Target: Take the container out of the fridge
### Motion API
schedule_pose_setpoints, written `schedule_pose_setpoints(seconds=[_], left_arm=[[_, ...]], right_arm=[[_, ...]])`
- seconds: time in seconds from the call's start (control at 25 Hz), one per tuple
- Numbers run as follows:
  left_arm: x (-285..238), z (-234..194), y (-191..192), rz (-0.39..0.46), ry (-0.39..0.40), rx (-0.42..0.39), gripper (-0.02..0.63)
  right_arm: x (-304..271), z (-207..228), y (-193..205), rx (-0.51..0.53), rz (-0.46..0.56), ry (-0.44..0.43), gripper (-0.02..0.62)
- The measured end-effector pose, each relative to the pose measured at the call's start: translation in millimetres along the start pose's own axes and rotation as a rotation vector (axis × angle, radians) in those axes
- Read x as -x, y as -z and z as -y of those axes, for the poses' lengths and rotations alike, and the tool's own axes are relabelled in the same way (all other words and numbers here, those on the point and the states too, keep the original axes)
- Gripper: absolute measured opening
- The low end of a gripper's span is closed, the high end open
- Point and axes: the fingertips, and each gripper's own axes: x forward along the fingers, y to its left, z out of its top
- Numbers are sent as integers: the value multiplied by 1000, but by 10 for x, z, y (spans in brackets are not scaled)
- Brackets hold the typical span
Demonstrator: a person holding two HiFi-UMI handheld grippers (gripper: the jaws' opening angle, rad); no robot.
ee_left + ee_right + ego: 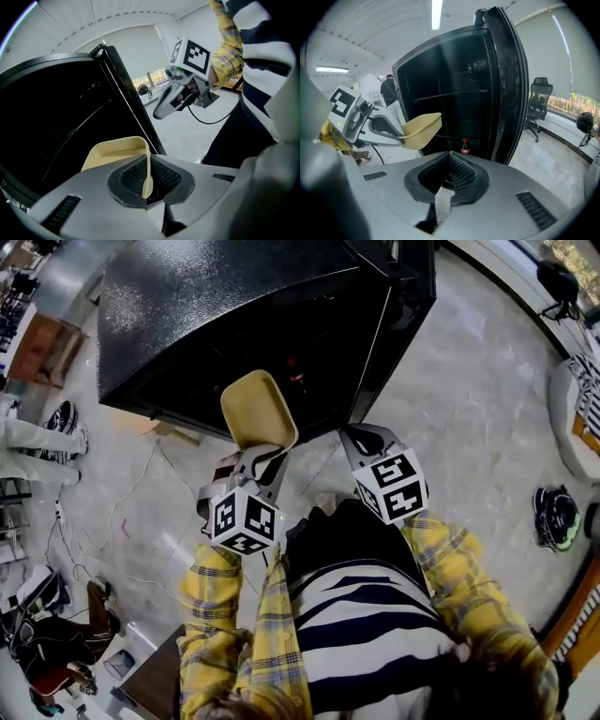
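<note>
The container is already clear of the fridge. It hangs just in front of the fridge's open front, outside the shelves, so I judge the take-out step nearly done. My left hand-held gripper is clamped on the container's near wall, which stands thin between the pads. My right hand-held gripper is closed on nothing and waits in front of the fridge near the door edge. The container's long axis runs from my left hand-held gripper toward the fridge. Its open side faces up and its far end is tipped slightly higher. Next I should draw it further from the fridge, keeping it level.
</note>
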Motion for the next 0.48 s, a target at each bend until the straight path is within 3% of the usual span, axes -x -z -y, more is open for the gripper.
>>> schedule_pose_setpoints(seconds=[0.48], left_arm=[[323, 343, 184, 3, 67, -9, 32]], right_arm=[[57, -112, 2, 49, 8, 27, 28]])
